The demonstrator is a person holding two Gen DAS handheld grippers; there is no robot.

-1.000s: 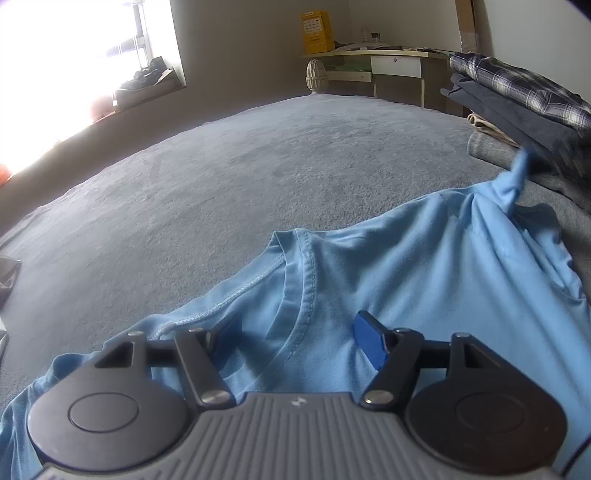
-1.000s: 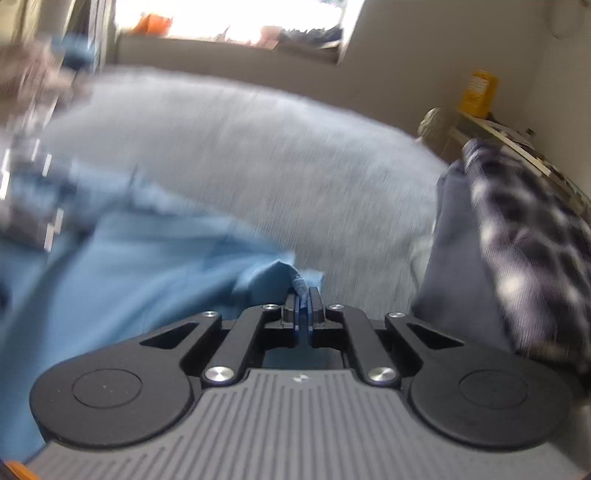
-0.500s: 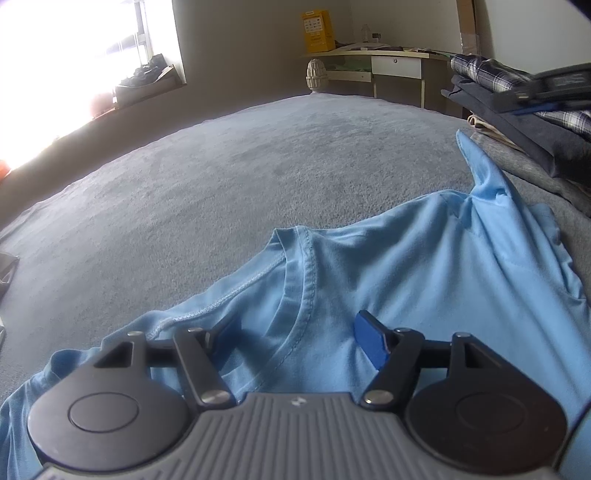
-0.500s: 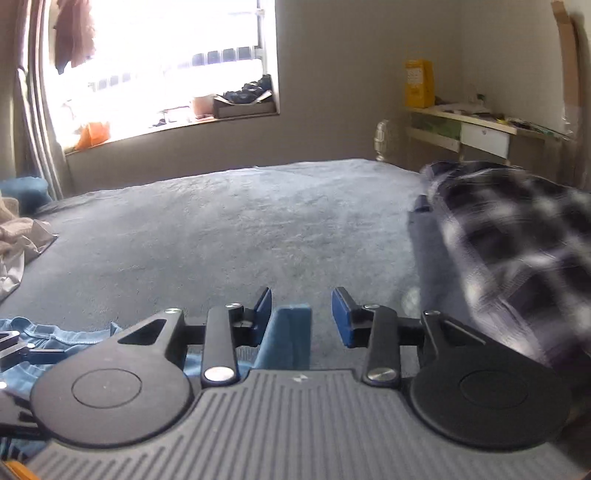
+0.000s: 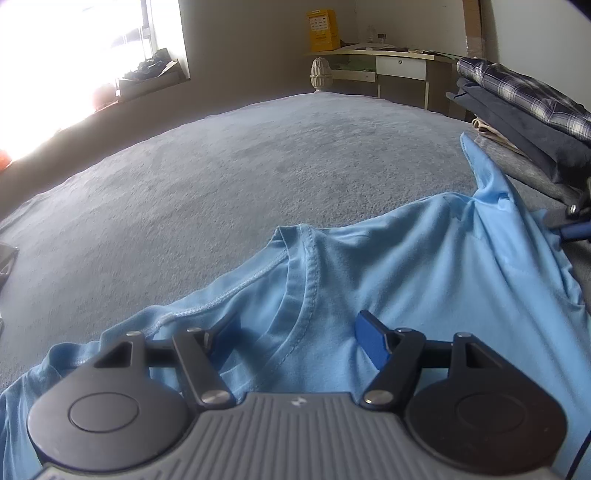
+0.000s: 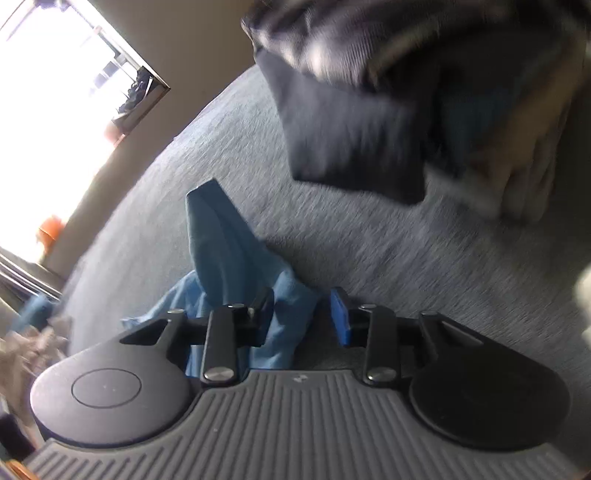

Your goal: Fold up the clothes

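A light blue T-shirt (image 5: 424, 277) lies spread on a grey plush surface (image 5: 258, 166), neckline toward me. My left gripper (image 5: 299, 343) hovers open just over the collar (image 5: 306, 266), one finger on each side of it. One shirt corner (image 5: 480, 170) stands up in a peak at the right. In the right wrist view that peak (image 6: 218, 236) rises in front of my right gripper (image 6: 301, 317), which is open and tilted, with blue cloth lying loose by its left finger. The right gripper's tip (image 5: 574, 221) shows at the left view's right edge.
A stack of folded clothes (image 5: 524, 110), plaid on top, sits right of the shirt; it fills the blurred top of the right wrist view (image 6: 351, 129). A desk (image 5: 388, 66) with a yellow box (image 5: 321, 29) stands behind. Crumpled beige cloth (image 6: 33, 347) lies at the left.
My right gripper, shut on the shirt corner a second ago, has opened and let it go, then swung down and tilted. The corner stays standing. The left gripper has not moved.
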